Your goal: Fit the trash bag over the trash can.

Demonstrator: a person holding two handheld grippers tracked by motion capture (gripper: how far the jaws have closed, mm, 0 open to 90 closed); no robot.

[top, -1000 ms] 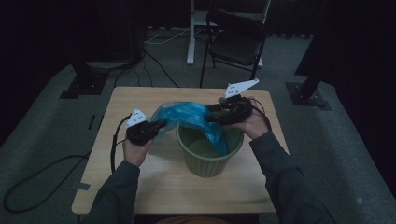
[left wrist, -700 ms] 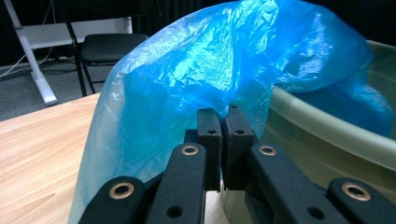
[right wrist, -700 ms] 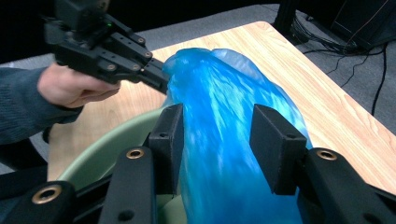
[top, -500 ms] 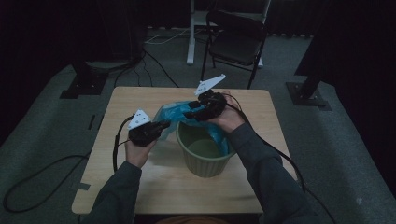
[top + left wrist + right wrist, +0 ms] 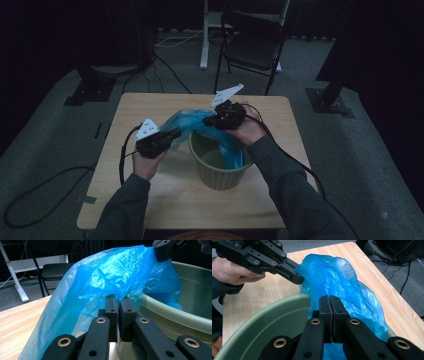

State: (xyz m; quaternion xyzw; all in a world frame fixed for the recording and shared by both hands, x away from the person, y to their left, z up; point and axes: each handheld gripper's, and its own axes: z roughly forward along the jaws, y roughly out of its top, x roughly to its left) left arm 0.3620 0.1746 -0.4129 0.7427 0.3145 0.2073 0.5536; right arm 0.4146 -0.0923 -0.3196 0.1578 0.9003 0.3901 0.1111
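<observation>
A green bin (image 5: 220, 162) stands on the wooden table (image 5: 150, 200), a little right of centre, with a blue bag (image 5: 192, 122) draped over its far-left rim and partly hanging down inside. The left gripper (image 5: 170, 136) sits just left of the bin, held by the left hand (image 5: 145, 162); in the left gripper view its jaws are pressed together on a fold of the bag (image 5: 100, 282), with the bin's rim (image 5: 175, 312) to their right. The right gripper (image 5: 212, 121) is over the bin's far rim, held by the right hand (image 5: 247, 130); in the right gripper view its jaws are likewise clamped on the bag (image 5: 342, 282), right at the bin's edge (image 5: 274, 312), and the left gripper (image 5: 298, 278) reaches in from the upper left with its tip against the plastic. The bag is stretched between the two grippers, bulging up and toward the far side of the table. A cable (image 5: 122, 155) loops from the left gripper along the table's left part. Beyond the table, on the dark floor, stand a black chair (image 5: 255, 45) and a white leg (image 5: 205, 35) of another piece of furniture, with cords (image 5: 40, 190) trailing on the floor to the left and dark stand bases (image 5: 330, 102) at both far sides.
</observation>
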